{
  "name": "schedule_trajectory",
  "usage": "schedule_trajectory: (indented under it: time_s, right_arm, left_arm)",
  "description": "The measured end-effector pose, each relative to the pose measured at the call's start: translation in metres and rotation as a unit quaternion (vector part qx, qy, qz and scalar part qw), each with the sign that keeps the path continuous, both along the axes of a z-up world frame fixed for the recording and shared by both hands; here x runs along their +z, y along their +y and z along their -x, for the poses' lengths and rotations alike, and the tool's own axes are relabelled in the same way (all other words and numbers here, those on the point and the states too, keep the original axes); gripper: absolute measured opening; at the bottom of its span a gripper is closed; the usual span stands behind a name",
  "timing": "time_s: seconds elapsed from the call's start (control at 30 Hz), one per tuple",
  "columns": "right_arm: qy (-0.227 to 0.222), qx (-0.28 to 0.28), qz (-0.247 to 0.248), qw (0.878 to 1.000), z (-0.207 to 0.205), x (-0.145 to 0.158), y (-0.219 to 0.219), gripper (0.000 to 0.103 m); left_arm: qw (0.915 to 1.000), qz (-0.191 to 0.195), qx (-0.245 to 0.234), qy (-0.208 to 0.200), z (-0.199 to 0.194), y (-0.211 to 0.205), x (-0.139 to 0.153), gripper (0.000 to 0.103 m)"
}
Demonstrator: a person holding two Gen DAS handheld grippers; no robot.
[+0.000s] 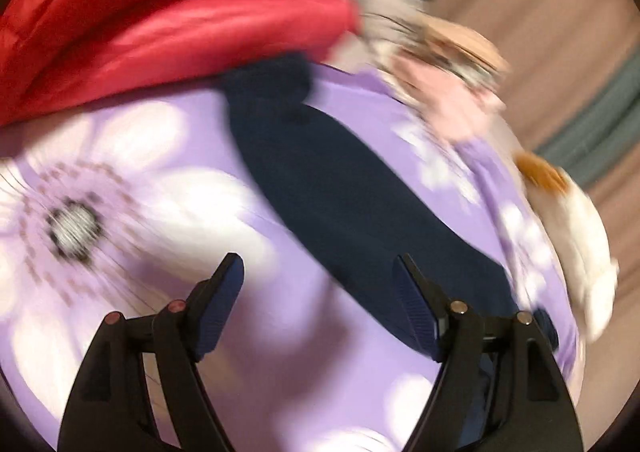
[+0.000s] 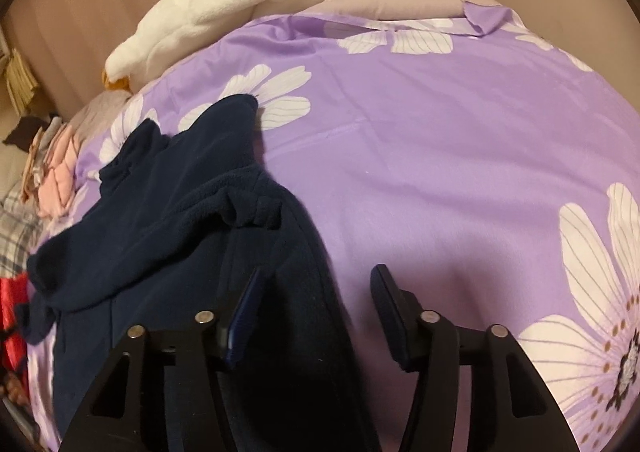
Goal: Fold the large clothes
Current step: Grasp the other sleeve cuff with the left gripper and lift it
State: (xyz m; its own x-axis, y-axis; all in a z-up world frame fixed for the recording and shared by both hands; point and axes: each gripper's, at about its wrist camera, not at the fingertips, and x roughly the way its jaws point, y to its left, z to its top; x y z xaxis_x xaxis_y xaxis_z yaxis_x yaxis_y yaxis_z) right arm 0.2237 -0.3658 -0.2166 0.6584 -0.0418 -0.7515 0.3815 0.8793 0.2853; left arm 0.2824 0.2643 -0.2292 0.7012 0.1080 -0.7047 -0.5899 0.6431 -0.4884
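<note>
Garment position decides your next reach: the dark navy fleece garment (image 2: 172, 220) lies on the purple bedspread printed with white daisies (image 2: 440, 156), and it sits to the left of your right tool (image 2: 316, 312), whose left finger already hangs over the fleece edge while the right finger hangs over bare bedspread. In the left wrist view the same navy fleece (image 1: 340, 188) runs as a long strip from upper left to lower right, passing under the right finger of your left tool (image 1: 318, 292), so its long axis crosses diagonally in front of that tool. Both tools stand wide open and hold nothing. The right tool looks the nearer one to the bunched, rumpled part of the fleece, which rises ahead and left of it; you would probably need to swing left to straddle an edge. The left wrist view is badly smeared, so exact contact there cannot be read. A red padded jacket (image 1: 160, 12) lies beyond the fleece, and a white plush toy (image 2: 224, 0) rests at the far edge of the bed.
</note>
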Motion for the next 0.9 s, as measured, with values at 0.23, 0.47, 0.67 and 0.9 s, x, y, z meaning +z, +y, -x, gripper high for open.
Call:
schedule_trajectory:
  time_s: [0.23, 0.47, 0.67, 0.9]
  right_arm:
    - [0.006, -0.007, 0.036, 0.999, -0.001, -0.001, -0.004, 0.057]
    - [0.003, -0.014, 0.033, 0.999, -0.006, -0.004, -0.008, 0.057]
    - [0.0, -0.009, 0.026, 1.0, -0.003, -0.003, -0.012, 0.057]
    - [-0.023, -0.03, 0.028, 0.999, 0.013, 0.013, -0.023, 0.057]
  left_arm:
    - [0.9932, 0.107, 0.013, -0.045, -0.023, 0.082, -0.029, 0.075]
    - [0.9971, 0.076, 0.005, 0.004, -0.086, 0.078, -0.038, 0.022]
    - [0.997, -0.055, 0.014, 0.052, -0.103, 0.041, -0.005, 0.01]
    - [0.9774, -0.192, -0.087, -0.015, -0.095, -0.076, 0.095, 0.01]
